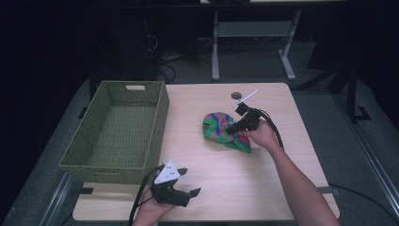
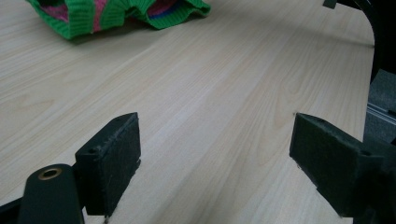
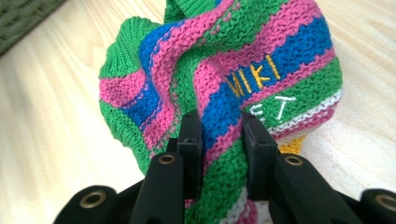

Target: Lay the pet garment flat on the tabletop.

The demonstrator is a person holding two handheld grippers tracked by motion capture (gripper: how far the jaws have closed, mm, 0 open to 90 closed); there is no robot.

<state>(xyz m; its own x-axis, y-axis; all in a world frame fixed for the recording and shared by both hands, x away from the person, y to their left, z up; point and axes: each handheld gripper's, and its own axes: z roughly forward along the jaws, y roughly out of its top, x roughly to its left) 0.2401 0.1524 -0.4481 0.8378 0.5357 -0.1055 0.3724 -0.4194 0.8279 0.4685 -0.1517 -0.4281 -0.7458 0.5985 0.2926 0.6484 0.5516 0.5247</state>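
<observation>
The striped knit garment (image 3: 219, 88) lies bunched at the table's (image 1: 263, 188) middle, right of the green basket (image 1: 117, 132). It looks soft, light and floppy, best pinched at a thick fold. The right gripper (image 3: 220, 135) has exactly that: jaws nearly together, wool squeezed between. Right forearm reaches in from the near right. The left gripper (image 2: 215, 158) rests wide open, empty, at the near edge.

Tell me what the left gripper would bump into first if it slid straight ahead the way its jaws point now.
Probably nothing soon: the open left gripper faces bare table, and the striped knit piece lies far ahead and off to one side, so it might pass it, though depth is unclear.
</observation>
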